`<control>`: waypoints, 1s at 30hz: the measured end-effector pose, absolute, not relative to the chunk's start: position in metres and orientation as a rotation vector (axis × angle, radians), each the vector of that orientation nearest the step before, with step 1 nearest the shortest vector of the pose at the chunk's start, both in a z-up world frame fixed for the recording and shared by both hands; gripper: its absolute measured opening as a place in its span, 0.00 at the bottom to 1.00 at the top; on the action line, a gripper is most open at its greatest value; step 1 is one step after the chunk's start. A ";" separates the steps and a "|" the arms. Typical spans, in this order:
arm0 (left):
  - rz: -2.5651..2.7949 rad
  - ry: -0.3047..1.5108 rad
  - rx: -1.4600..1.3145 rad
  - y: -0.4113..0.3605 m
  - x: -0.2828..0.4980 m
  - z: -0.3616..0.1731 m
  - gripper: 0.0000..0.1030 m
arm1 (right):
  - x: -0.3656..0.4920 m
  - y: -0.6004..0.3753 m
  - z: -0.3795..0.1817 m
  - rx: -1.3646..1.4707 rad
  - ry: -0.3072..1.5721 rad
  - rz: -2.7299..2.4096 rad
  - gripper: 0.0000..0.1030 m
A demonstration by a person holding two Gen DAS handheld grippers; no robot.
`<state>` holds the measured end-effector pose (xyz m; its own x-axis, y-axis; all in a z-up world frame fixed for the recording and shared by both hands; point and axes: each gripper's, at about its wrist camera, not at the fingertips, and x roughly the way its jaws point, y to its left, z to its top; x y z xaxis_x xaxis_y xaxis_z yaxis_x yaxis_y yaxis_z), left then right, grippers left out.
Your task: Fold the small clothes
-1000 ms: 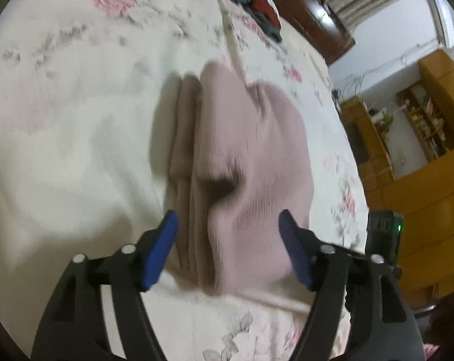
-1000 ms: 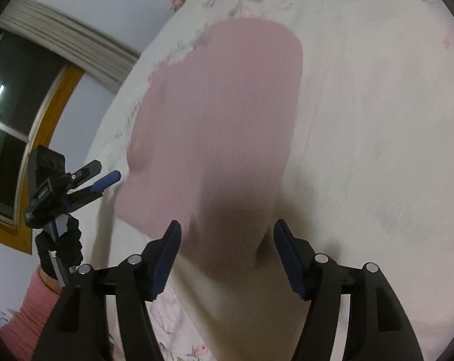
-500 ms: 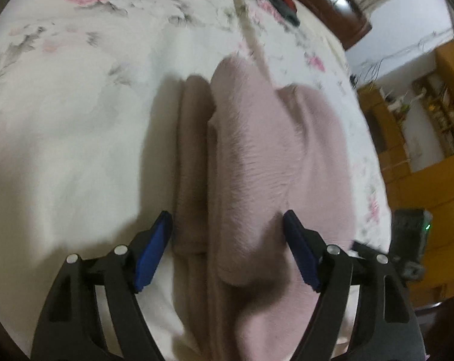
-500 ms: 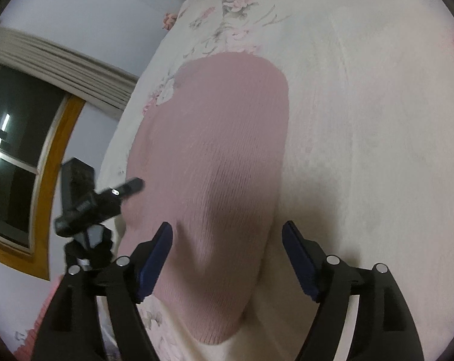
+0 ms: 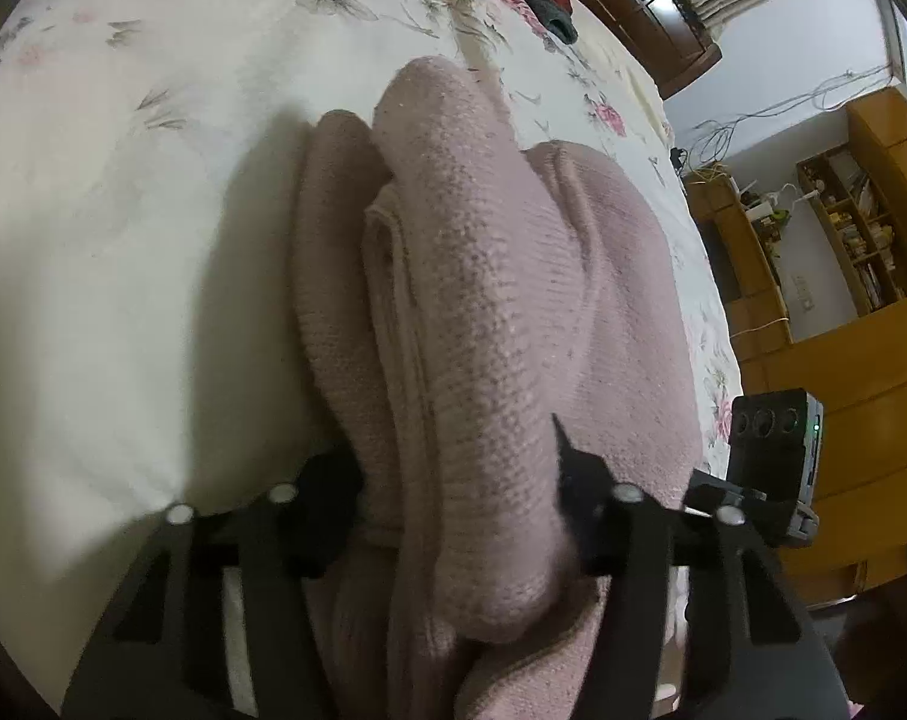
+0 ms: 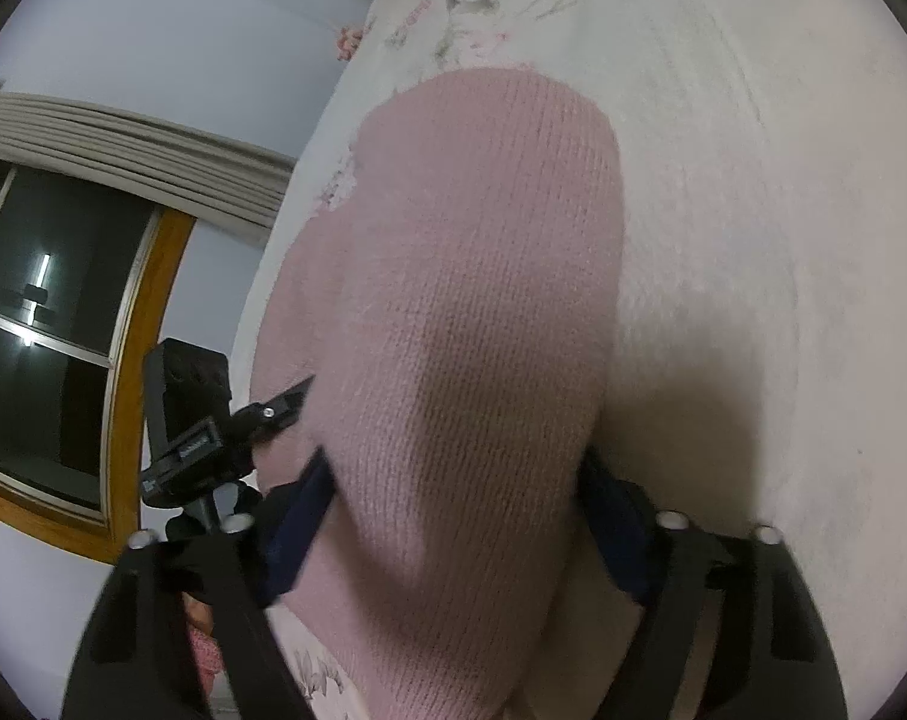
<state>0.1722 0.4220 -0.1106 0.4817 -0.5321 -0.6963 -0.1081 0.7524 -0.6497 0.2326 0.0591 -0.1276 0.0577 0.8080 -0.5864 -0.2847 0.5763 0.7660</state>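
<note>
Both grippers, left (image 5: 453, 492) and right (image 6: 453, 516), straddle the pink knit garment's (image 5: 483, 300) near edge, jaws spread.

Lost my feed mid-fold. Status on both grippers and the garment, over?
Both grippers open, jaws straddling the pink knit garment. Left gripper at bunched folds, right gripper at smooth end. Garment flat on floral bedspread. Nothing in the way.

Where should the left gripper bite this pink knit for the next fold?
Probably the near end of the stacked folds of the pink knit, coming in low along the floral bedsheet. The layers bunch into a thick ridge there, already between the open fingers of the left gripper.
</note>
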 end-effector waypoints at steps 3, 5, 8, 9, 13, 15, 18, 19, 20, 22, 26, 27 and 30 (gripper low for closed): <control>-0.299 1.026 -0.727 0.421 0.168 -0.103 0.44 | 0.226 0.052 -0.113 0.525 1.228 0.908 0.48; -0.317 1.001 -0.765 0.419 0.164 -0.098 0.43 | 0.222 0.049 -0.103 0.523 1.218 0.930 0.45; -0.354 0.966 -0.774 0.406 0.154 -0.080 0.42 | 0.214 0.046 -0.083 0.505 1.201 0.960 0.42; -0.368 0.960 -0.775 0.400 0.151 -0.075 0.42 | 0.209 0.043 -0.075 0.491 1.191 0.969 0.41; -0.422 0.940 -0.778 0.375 0.135 -0.056 0.42 | 0.192 0.015 -0.046 0.467 1.153 0.974 0.39; -0.458 0.917 -0.779 0.357 0.123 -0.043 0.42 | 0.184 -0.003 -0.031 0.469 1.137 0.972 0.39; -0.508 0.883 -0.779 0.326 0.107 -0.027 0.42 | 0.164 -0.034 -0.010 0.449 1.117 0.969 0.39; -0.525 0.877 -0.776 0.316 0.101 -0.022 0.42 | 0.155 -0.048 -0.002 0.437 1.109 0.965 0.39; -0.547 0.872 -0.774 0.300 0.094 -0.017 0.42 | 0.147 -0.059 0.004 0.429 1.101 0.958 0.39; -0.581 0.866 -0.772 0.278 0.086 -0.012 0.42 | 0.132 -0.081 0.012 0.424 1.089 0.941 0.39; -0.619 0.859 -0.757 0.235 0.066 -0.010 0.42 | 0.102 -0.130 0.021 0.422 1.073 0.895 0.39; -0.624 0.862 -0.759 0.224 0.060 -0.013 0.42 | 0.095 -0.140 0.018 0.426 1.079 0.881 0.39; -0.638 0.889 -0.771 0.205 0.048 -0.030 0.42 | 0.080 -0.163 0.003 0.446 1.104 0.850 0.39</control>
